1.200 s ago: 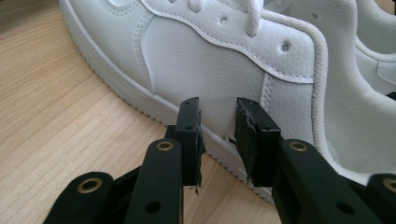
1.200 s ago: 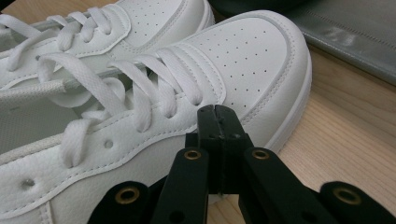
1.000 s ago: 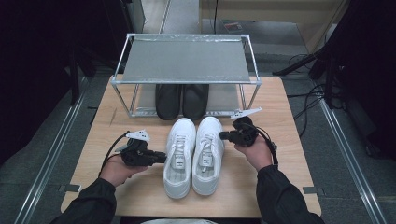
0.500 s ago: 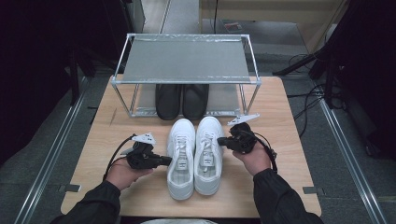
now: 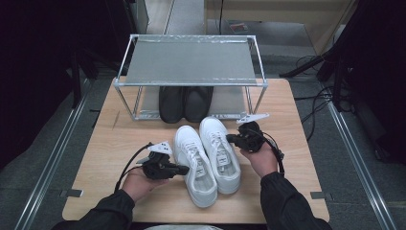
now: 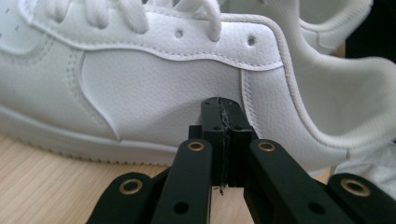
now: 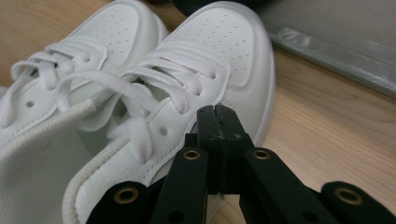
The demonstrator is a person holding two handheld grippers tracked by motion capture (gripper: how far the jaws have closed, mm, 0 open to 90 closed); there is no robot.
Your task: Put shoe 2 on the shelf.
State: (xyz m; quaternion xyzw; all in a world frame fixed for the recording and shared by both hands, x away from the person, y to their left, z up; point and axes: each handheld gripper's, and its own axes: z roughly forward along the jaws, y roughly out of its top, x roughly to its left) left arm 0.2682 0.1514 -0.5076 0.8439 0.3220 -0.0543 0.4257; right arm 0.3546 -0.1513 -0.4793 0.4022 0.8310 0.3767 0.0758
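Two white lace-up sneakers lie side by side on the wooden table, toes pointing to the rack. My left gripper point(image 5: 187, 168) is shut, its tips against the outer side of the left sneaker point(image 5: 194, 165) near the heel. In the left gripper view the closed jaws point(image 6: 220, 106) meet that sneaker's white leather side point(image 6: 140, 84). My right gripper point(image 5: 229, 139) is shut too, its tips by the lace area of the right sneaker point(image 5: 221, 155). The right gripper view has the closed gripper point(image 7: 215, 112) against this sneaker point(image 7: 229, 51), with the left sneaker point(image 7: 116, 32) beyond.
A metal-framed rack point(image 5: 191, 60) with a grey top shelf stands at the back of the table point(image 5: 115, 143). A pair of black shoes point(image 5: 186, 103) sits under it, just ahead of the sneakers' toes. Bare wood lies left and right of the sneakers.
My left hand has moved right against the left sneaker. The heels of the pair have swung to the right, so both sneakers now lie slanted. The right hand has barely shifted.
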